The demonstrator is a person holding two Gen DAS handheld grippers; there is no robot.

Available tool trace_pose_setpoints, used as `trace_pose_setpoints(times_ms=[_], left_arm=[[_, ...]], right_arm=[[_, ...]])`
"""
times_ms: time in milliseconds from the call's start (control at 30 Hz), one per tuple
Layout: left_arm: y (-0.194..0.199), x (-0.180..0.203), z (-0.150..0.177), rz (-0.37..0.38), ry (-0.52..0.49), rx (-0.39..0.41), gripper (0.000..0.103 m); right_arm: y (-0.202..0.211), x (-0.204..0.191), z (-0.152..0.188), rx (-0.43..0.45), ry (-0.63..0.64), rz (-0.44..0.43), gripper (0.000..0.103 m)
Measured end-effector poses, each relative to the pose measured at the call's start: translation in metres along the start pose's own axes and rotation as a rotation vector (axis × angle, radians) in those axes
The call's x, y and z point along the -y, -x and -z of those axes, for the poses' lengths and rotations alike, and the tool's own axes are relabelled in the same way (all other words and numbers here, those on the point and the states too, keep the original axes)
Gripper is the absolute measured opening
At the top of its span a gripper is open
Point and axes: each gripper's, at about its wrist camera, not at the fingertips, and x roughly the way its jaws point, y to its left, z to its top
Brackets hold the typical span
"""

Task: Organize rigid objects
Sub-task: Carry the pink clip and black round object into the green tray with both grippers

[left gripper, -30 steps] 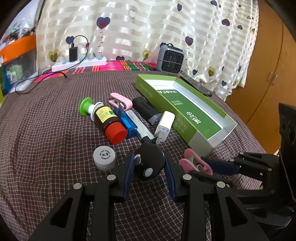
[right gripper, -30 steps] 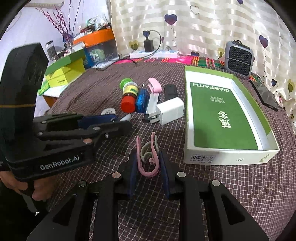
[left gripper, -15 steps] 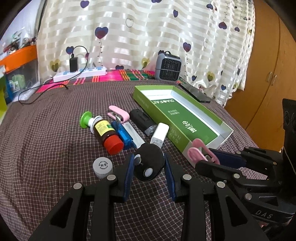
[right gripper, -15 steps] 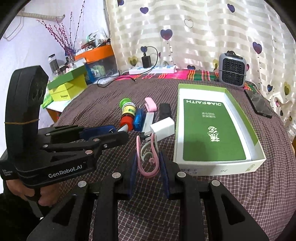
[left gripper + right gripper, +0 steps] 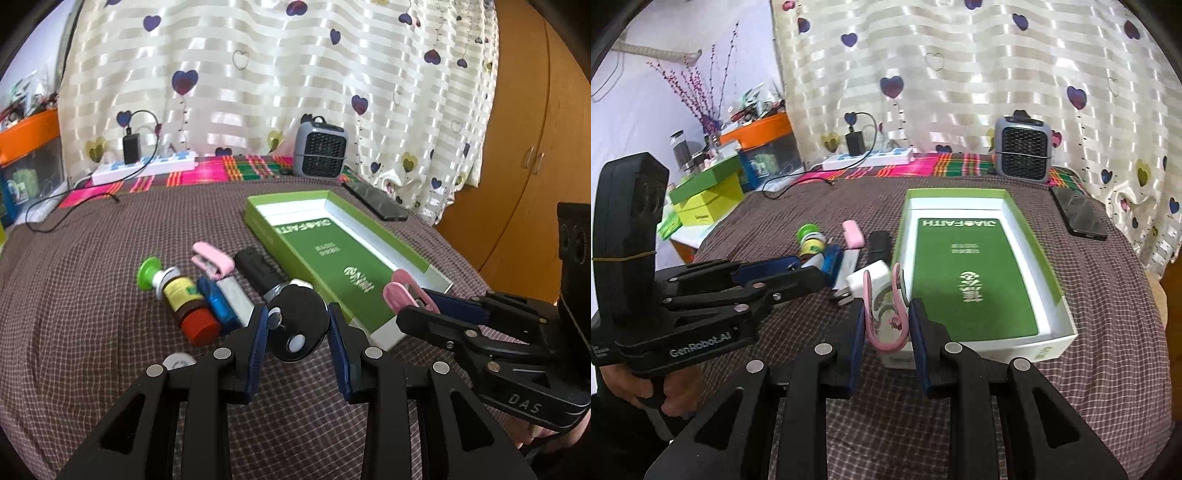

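Note:
My left gripper (image 5: 298, 334) is shut on a round black device (image 5: 297, 325) and holds it above the checked cloth, left of the green box (image 5: 291, 240). My right gripper (image 5: 886, 325) is shut on a pink clip (image 5: 884, 314) and holds it over the near left corner of the green box (image 5: 1067, 325); the clip also shows in the left wrist view (image 5: 400, 293). On the cloth left of the box lie a brown bottle with a red cap (image 5: 188, 304), a blue item (image 5: 218, 304), a pink stapler (image 5: 212, 258), a black case (image 5: 258, 271) and a white charger (image 5: 868, 278).
A white bottle cap (image 5: 179, 361) lies on the cloth under my left gripper. A grey fan heater (image 5: 319, 149), a power strip (image 5: 144, 170) and a black phone (image 5: 1078, 212) stand at the back. Green and yellow boxes (image 5: 705, 195) are stacked off the table's left.
Both grippers have risen from the cloth with their loads. The right one has carried the pink clip forward to the box's near corner.

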Motion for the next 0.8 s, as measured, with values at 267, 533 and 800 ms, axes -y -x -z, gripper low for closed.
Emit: trace_pose_setpoints(times_ms=[267,533,800], left_arm=[[-0.008,0.019,-0.011,0.043,-0.019,0.014,0.031],[-0.023,0.037,-0.019,0.088,-0.045,0.007,0.031],[-0.048,0.052,-0.027,0.131,-0.067,-0.024,0.031]], right_arm=[[0.002,0.019,-0.002,0.008,-0.032,0.026,0.025],[-0.001,0.038,-0.003,0.008,-0.059,0.052,0.025],[-0.008,0.060,-0.005,-0.004,-0.091,0.084,0.025]])
